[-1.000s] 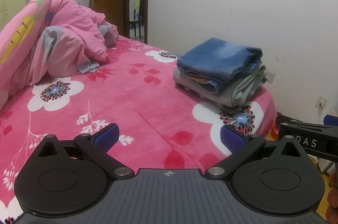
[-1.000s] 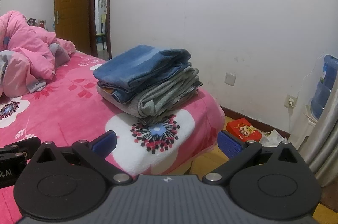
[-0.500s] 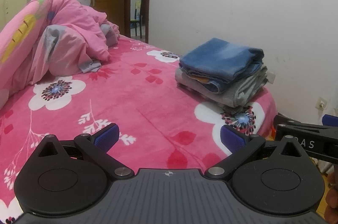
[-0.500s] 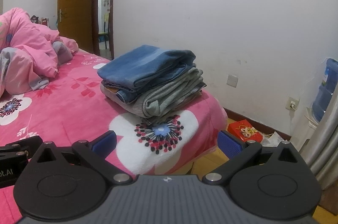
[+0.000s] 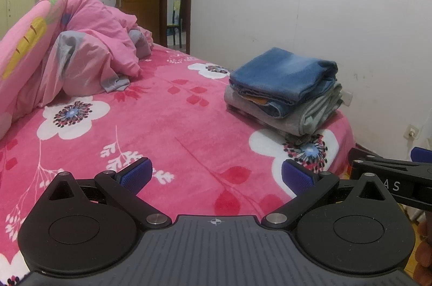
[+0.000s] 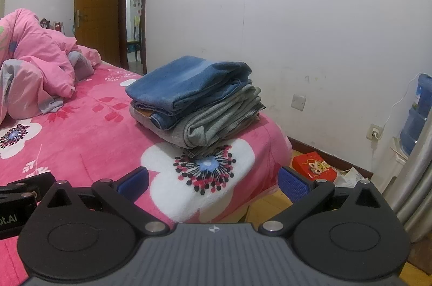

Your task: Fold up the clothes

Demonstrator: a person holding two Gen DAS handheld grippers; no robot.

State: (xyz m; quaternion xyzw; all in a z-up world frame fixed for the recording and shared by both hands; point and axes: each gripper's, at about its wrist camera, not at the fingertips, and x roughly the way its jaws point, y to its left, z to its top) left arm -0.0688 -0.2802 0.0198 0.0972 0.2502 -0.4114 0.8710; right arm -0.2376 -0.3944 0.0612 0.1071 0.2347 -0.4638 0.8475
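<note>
Ahead on the bed point(image 5: 167, 124), folded clothes stack point(image 6: 194, 99), well beyond both empty, spread-wide grippers: left gripper point(image 5: 216, 175), right gripper point(image 6: 213, 182).

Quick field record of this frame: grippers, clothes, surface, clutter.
left gripper: jaws open, empty
right gripper: jaws open, empty
folded stack: blue jeans on top, grey garments under, near bed corner
bed cover: pink, floral
quilt: pink, bunched at far end
floor: red box, water bottle

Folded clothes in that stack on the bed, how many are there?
3 visible: blue jeans on top, grey garment beneath, plaid piece at the bottom; more may be hidden.
</note>
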